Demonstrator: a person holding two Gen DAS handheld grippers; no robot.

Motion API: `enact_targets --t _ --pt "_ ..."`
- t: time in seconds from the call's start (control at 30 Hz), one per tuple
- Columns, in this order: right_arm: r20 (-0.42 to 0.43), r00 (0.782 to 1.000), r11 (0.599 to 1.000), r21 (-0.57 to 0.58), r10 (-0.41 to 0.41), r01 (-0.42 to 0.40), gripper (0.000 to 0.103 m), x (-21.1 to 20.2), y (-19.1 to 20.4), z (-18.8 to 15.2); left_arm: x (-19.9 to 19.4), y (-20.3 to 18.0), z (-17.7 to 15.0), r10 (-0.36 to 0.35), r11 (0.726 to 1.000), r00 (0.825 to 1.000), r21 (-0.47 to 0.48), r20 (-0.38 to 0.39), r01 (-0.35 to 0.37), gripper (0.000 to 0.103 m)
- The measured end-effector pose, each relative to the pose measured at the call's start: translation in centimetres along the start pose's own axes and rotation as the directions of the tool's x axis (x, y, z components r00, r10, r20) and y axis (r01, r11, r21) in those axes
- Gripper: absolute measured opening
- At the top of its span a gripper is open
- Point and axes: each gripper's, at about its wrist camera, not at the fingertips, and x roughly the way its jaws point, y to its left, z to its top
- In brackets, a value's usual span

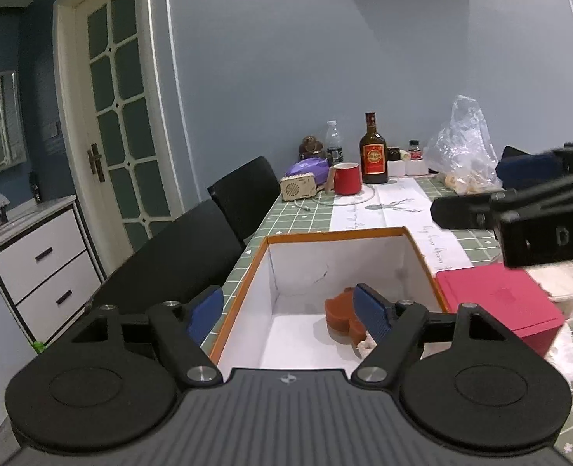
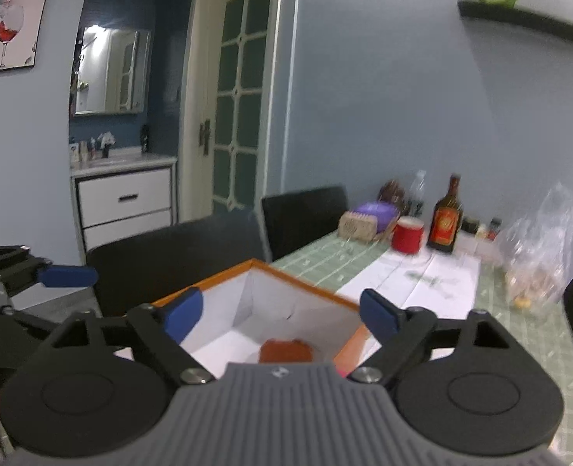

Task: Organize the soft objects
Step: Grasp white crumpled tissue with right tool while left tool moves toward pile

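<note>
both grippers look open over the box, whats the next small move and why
Probably swing the right gripper toward the white soft things beyond the pink box. Both it and the left gripper stand open and empty, the brown soft piece already lies inside the orange-rimmed box, and those white things are outside it.

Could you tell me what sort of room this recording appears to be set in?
Most likely a home dining area. A table with a green checked cloth holds a red mug and a liquor bottle, black chairs are pushed up to it, and a washbasin cabinet sits beneath a mirror beyond.
</note>
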Motion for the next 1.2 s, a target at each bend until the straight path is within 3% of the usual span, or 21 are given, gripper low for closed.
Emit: enact_targets --t 0.13,0.23,0.4,0.57,0.8,0.97,1.03,1.1,1.2 --pt "0.009 1.0 0.998 0.056 -0.011 0.01 0.088 -1.3 -1.9 -0.3 -1.2 -0.5 0.2 -0.048 0.999 0.999 -0.005 -0.005 0.048 0.09" --pt "0.01 1.0 0.991 0.13 -0.023 0.022 0.094 -2.0 -4.4 -1.5 -2.2 -1.5 0.3 -0.066 0.998 0.998 0.01 0.012 0.066 0.09" --pt "0.019 0.989 0.944 0.3 -0.149 0.137 0.094 -4.0 -9.1 -5.0 -3.3 -3.5 0.4 -0.14 0.989 0.99 0.051 0.033 0.138 0.091" --pt "-0.055 0.973 0.9 0.371 -0.224 0.228 0.094 -4.9 -12.0 -9.0 -3.6 -5.7 -0.1 -0.214 0.975 0.977 0.063 0.017 0.212 0.091" --pt "-0.234 0.958 0.805 0.529 -0.167 0.27 0.098 -4.0 -13.5 -16.0 -2.8 -8.9 -1.9 -0.263 0.957 0.963 0.114 -0.048 0.267 0.091" --pt "-0.294 0.952 0.76 0.598 -0.089 0.256 0.098 -2.8 -13.6 -19.2 -1.1 -10.9 -3.9 -0.264 0.949 0.957 0.143 -0.12 0.279 0.091" --pt "-0.327 0.942 0.766 0.585 -0.078 0.267 0.098 -2.7 -13.6 -20.0 -0.4 -11.5 -4.6 -0.257 0.947 0.955 0.158 -0.149 0.28 0.091" --pt "-0.377 0.923 0.809 0.518 -0.077 0.279 0.098 -1.9 -13.3 -20.2 -0.2 -12.0 -5.1 -0.258 0.938 0.952 0.195 -0.163 0.287 0.091" --pt "-0.383 0.923 0.813 0.524 -0.041 0.254 0.098 -1.4 -13.5 -20.8 -0.3 -12.7 -5.7 -0.244 0.931 0.957 0.24 -0.156 0.276 0.091"
